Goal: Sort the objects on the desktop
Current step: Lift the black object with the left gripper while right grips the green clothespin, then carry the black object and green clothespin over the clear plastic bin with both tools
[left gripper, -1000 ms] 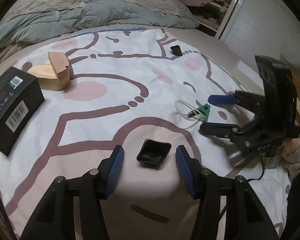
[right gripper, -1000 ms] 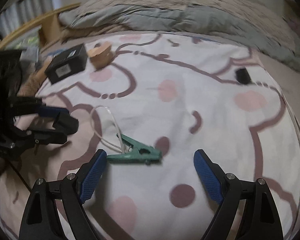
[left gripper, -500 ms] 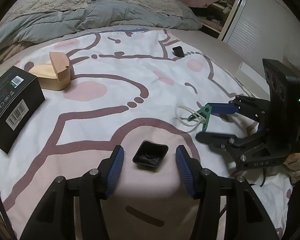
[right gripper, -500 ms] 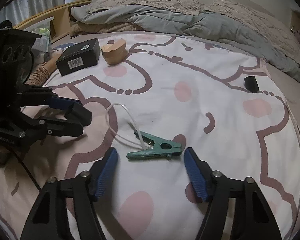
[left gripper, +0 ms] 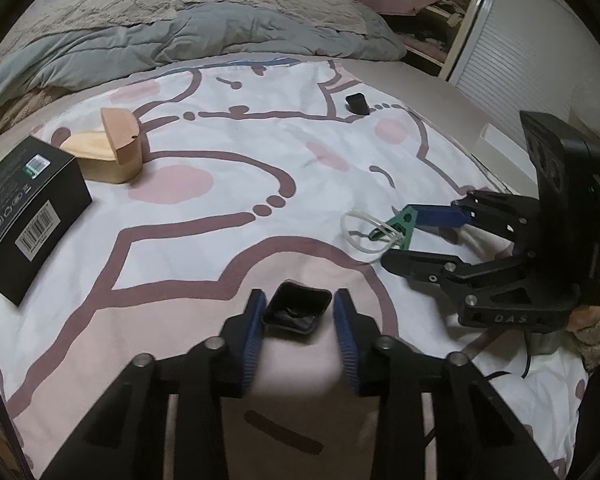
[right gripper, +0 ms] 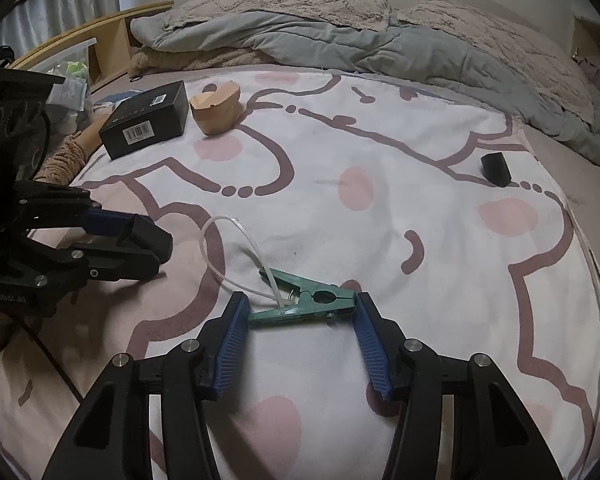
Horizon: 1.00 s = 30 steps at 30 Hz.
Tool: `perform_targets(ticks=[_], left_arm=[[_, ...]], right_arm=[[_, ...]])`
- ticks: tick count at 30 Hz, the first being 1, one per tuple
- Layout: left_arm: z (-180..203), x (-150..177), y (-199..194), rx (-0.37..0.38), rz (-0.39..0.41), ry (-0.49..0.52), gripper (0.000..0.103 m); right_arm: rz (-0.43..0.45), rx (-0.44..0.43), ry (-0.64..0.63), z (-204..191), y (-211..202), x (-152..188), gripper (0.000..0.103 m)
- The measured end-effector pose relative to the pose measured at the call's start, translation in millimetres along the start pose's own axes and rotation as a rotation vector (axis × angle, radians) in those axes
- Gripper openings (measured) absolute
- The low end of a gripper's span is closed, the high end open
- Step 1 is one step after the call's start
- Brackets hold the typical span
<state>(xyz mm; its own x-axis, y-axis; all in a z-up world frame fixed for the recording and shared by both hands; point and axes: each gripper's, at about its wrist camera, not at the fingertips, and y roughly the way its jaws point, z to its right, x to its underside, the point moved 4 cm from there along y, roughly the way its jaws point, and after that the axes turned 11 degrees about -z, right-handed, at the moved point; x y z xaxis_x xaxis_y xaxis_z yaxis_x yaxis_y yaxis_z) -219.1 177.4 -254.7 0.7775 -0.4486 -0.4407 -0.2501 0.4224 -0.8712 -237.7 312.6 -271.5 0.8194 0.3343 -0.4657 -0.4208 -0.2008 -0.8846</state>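
The left gripper [left gripper: 298, 312] has its blue pads around a small black cap [left gripper: 297, 312]; the left pad touches it, and on the right a thin gap shows, so the grip is not closed. The right gripper [right gripper: 298, 312] is half open, its pads at both ends of the green clip [right gripper: 304, 303], which lies flat on the patterned sheet [right gripper: 380, 240] with a white loop [right gripper: 236, 252] attached. Far left sit a black box [right gripper: 148, 124] and a wooden piece [right gripper: 217, 108], touching. A second black cap [right gripper: 495, 169] stands far right, near the edge of the sheet. Much open sheet lies between.
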Motion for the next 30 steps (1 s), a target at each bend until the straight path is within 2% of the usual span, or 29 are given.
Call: perform_targets(ticks=[2,18,23,30], left_arm=[[1,0,-1,-0.002,0.002,0.007,0.03],[2,-3,-21,0.005,0.026,-0.043,0.029],[11,-3,-33,-0.016,0.03,-0.042,0.029],[26,-3,-67,-0.057,0.075,-0.031,0.029]], right_arm=[[0.001,-0.009,0.007,2,0,0,0.054],[0.056,-0.054,0.001,-5,-21,-2,0.054],[0.086,-0.071,0.007,-9,-37,-1,0.054],[0.13,-0.087,0.013,-18,-66,3,0.054]])
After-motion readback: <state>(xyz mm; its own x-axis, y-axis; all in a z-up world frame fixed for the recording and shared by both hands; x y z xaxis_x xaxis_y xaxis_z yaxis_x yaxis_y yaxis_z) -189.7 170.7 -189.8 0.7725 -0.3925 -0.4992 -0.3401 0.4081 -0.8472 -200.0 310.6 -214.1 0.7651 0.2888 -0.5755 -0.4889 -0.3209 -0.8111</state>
